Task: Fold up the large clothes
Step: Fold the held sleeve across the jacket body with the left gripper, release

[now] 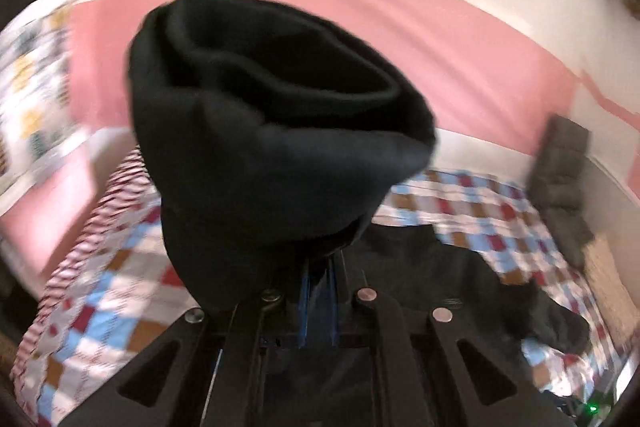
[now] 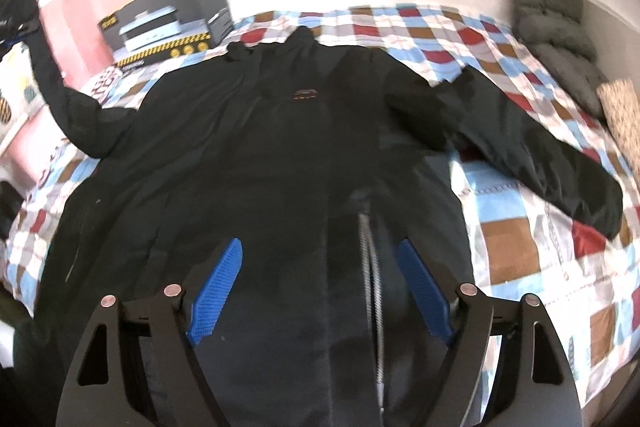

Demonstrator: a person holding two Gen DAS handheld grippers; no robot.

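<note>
Checked bedspread (image 2: 520,227) beyond jacket (image 2: 280,147) edges

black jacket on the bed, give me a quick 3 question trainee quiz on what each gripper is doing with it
1. True or false: the left gripper is shut on the jacket sleeve.
2. Multiple choice: the right gripper has its jaws (a) clamped on the zipper, (b) open above the jacket body, (c) holding the grey cushion.
3. Short answer: where does the other sleeve lie?

Key
1. True. The sleeve cuff bunches up from between its closed jaws.
2. b. The blue pads stand wide apart, with the zipper below them.
3. Stretched out flat on the checked bedspread, toward the grey cushion.
</note>
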